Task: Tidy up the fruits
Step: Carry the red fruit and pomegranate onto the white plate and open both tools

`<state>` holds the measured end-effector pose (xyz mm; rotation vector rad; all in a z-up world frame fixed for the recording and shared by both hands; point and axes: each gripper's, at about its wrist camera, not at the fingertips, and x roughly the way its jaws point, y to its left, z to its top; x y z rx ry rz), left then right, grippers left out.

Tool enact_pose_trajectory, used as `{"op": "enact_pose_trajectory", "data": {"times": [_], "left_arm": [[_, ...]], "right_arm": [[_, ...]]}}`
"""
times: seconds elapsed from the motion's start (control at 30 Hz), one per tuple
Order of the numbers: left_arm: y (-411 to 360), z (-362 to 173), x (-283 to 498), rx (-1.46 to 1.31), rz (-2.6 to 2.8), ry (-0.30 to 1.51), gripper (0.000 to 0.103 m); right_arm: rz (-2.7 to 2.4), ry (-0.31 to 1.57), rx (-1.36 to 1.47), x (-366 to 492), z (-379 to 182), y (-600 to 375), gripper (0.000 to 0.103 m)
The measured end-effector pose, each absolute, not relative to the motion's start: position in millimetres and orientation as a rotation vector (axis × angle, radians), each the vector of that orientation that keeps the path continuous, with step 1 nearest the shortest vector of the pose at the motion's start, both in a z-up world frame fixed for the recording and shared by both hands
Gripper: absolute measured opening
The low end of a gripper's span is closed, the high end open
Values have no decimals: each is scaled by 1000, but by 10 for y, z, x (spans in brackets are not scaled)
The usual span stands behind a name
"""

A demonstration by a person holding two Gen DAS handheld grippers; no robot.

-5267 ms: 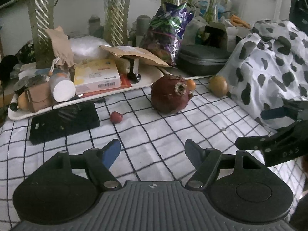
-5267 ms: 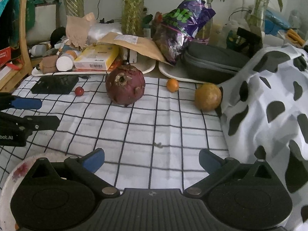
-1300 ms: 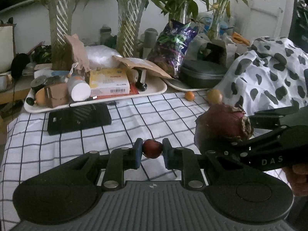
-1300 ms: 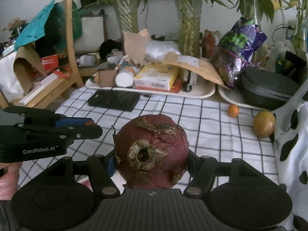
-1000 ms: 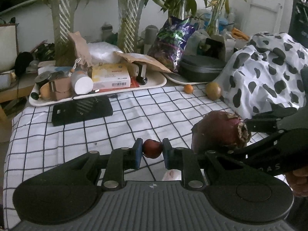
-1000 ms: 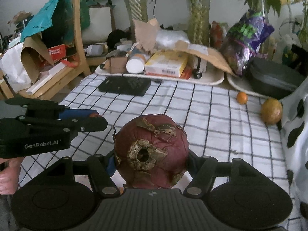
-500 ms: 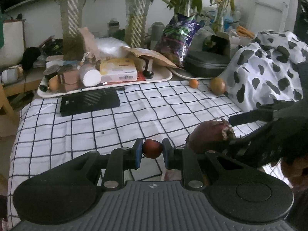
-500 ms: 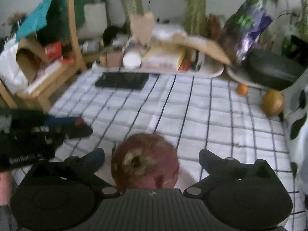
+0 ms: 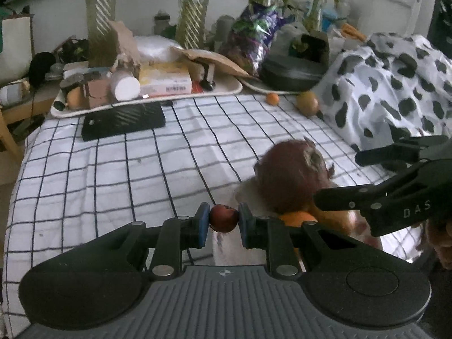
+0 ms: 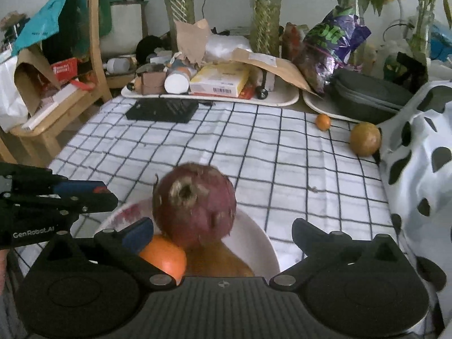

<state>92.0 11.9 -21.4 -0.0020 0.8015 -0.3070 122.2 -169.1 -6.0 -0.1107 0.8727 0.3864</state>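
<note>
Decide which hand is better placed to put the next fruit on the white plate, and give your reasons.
Left. Its tool is already shut on a small red fruit beside the plate, where the big red fruit sits. The right tool is open and empty.

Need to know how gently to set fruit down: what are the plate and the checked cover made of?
Plate: looks like glazed white ceramic or hard plastic, with a smooth, thin rim; can't tell which. Checked cover: woven fabric, matte, with soft wrinkles and a sagging edge.
</note>
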Motion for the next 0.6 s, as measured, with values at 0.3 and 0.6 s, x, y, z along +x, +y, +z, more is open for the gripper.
{"op": "enact_pose_trajectory", "data": {"times": [0.3, 0.6], "left_arm": [[-8, -273, 802, 24, -326, 834, 21], [-82, -265, 740, 45, -322, 828, 22]], "right_arm": [[350, 879, -118, 924, -54, -1795, 103], [294, 888, -84, 780, -55, -1948, 103]]}}
